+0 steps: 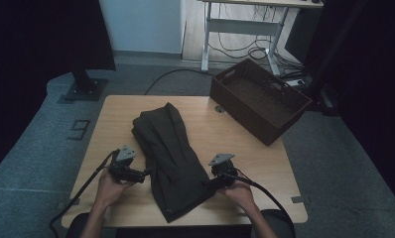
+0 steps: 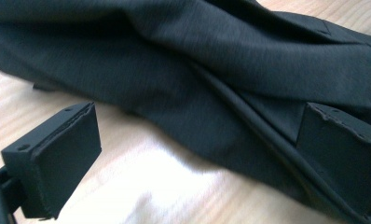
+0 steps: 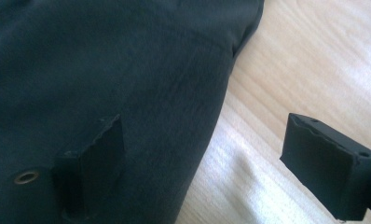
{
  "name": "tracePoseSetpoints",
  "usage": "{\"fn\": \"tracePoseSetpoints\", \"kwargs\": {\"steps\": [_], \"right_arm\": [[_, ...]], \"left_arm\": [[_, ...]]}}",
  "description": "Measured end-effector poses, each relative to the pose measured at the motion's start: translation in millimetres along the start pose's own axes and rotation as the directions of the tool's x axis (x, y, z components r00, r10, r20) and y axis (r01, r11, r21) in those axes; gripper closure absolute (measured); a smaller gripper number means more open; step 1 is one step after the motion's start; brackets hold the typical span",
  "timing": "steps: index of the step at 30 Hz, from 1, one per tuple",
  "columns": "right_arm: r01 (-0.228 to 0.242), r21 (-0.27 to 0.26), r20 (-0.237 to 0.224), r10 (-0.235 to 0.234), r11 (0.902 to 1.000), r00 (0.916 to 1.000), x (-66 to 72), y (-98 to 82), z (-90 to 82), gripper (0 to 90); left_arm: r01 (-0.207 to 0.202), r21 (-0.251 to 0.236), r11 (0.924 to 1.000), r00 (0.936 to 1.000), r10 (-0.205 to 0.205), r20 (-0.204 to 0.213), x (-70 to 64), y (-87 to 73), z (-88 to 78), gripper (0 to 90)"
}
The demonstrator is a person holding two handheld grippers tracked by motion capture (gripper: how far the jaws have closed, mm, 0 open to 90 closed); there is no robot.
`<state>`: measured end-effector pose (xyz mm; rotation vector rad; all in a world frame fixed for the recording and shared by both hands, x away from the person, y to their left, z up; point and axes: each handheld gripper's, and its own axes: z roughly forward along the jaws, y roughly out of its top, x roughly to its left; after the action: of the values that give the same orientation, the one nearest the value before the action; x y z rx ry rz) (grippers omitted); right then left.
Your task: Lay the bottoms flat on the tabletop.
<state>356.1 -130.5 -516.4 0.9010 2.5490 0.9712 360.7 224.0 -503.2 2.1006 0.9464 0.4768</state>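
Note:
A dark garment [image 1: 170,153] lies folded in a long strip down the middle of the wooden table [image 1: 230,136]. My left gripper [image 1: 145,173] sits at the cloth's left edge, held in a hand. In the left gripper view it [image 2: 197,158] stands open, its right pad over the garment [image 2: 197,70] and its left pad over bare wood. My right gripper [image 1: 207,182] is at the cloth's right edge. In the right gripper view it [image 3: 216,163] is open, astride the edge of the garment [image 3: 104,70], with one pad over the cloth and the other over the table [image 3: 291,70].
A brown woven basket [image 1: 260,99] stands at the table's back right corner, partly over the edge. Cables trail from both grippers off the front edge. A desk frame [image 1: 245,29] and a black stand base [image 1: 85,89] are on the floor beyond.

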Motion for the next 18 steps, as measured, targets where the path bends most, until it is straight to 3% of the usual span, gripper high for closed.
{"fn": "tracePoseSetpoints", "kwargs": {"steps": [4,9,15,18], "right_arm": [[0.012,0.043,0.030,-0.013,0.9990,0.9995,2.7,-5.1,5.8,13.0],[0.035,0.083,0.059,-0.040,0.9959,0.9974,5.3,-10.3,14.1,12.0],[-0.004,0.078,0.078,-0.002,0.9970,0.9969,-1.5,-12.6,14.6,10.7],[-0.022,0.078,0.094,0.014,0.9967,0.9955,-7.8,-13.9,13.6,10.7]], "left_arm": [[-0.026,0.043,0.9987,0.9987,0.028,-0.043,-1.9,4.9,17.4,0.0],[-0.028,0.105,0.9941,0.9954,0.038,-0.089,-1.6,-0.1,36.1,0.0],[-0.046,0.167,0.9849,0.9917,0.065,-0.111,-6.4,-8.8,49.9,0.0],[-0.038,0.158,0.9867,0.9928,0.055,-0.106,-8.2,-9.7,49.6,0.0]]}}
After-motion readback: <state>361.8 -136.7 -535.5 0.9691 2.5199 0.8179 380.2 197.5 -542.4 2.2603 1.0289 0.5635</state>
